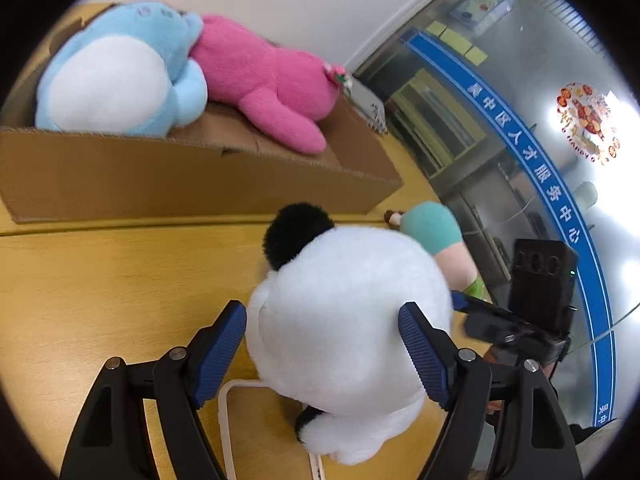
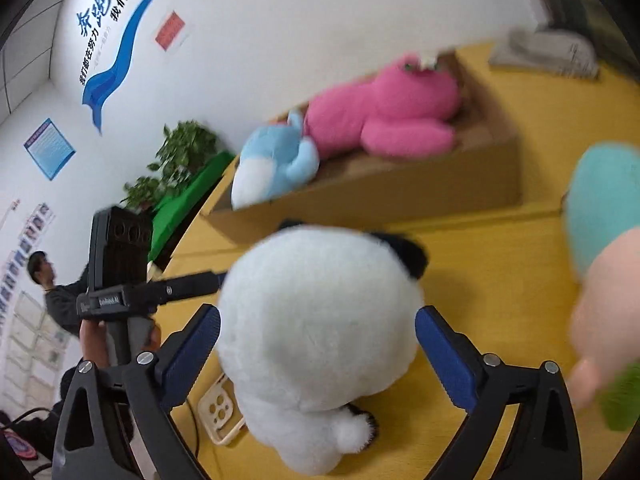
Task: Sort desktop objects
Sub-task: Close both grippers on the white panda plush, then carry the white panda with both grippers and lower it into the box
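Left wrist view, pose: the left gripper reaches forward low over the yellow desk, aimed at the cardboard box by the desk's far edge.
Left wrist view, hidden: the panda plush covers most of a white cable; the right gripper shows only in part behind the plush; a teal and peach plush is largely hidden.
Left wrist view, jaws: spread wide, blue pads on either side of the panda's white body, touching its fur.
Box contents: a blue plush and a pink plush lie inside.
Right wrist view, pose: the right gripper points along the desk at the box.
Right wrist view, hidden: the frame is blurred; the teal and peach plush is cut off at the right edge; a cream phone case lies partly under the panda plush.
Right wrist view, jaws: spread, flanking the panda; firm contact cannot be told.
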The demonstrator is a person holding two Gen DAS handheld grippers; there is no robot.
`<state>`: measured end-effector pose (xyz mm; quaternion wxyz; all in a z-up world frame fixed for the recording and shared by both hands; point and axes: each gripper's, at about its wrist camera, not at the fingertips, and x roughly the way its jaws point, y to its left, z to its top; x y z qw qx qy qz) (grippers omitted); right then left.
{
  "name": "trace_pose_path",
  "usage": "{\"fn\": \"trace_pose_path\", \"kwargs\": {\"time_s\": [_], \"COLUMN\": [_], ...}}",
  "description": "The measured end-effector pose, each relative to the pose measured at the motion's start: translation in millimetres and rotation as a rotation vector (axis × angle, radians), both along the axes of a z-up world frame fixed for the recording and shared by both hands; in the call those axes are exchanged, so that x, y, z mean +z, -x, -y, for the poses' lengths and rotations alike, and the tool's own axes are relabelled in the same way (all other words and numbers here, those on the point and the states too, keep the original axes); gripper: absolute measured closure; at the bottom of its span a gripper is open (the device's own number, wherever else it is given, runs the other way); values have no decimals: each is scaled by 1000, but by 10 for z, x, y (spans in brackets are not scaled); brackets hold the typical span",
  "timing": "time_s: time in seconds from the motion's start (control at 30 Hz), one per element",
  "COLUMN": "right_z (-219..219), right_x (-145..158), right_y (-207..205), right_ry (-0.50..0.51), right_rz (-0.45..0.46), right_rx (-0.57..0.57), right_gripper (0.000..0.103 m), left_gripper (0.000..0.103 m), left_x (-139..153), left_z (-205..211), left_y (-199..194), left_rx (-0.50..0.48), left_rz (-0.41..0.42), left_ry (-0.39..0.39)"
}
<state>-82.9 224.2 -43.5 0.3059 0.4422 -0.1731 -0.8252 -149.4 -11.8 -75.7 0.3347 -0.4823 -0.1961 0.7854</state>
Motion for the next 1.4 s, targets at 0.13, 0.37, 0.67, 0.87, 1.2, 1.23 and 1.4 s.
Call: {"fn": "trace_pose_path", "kwargs": {"time_s": [0.13,0.37,0.67,0.87,1.2,1.23,1.4], "right_z": [24,113,234,447,809,777,793], "right_x": [-353,-246,822,1381,205,198,154], "right_y": [170,121,370,1286,2336,2377,2532], "right_ry": [85,67,78,7,-125,-108,-154], "right_rz": [84,22,-269,-460,-100,-62,-11], "right_rx": [2,22,46,59,77,72,70], "right_gripper": [13,36,38,38,38,38,34], "left_gripper": [23,38,41,43,97,97,97], "left_x": [-234,-126,1273,1697,584,580,600], "left_z": [70,-25,55,109,-26,-28,-67], "left_y": [49,-53,135,1122,1890,1894,1893], "left_rx": [6,-16,1,65,49,47,35], "left_rz": [82,53,-270,-357,-128,-134,-165], "left_ry": [-121,-123,-120,-1,148,148,174]}}
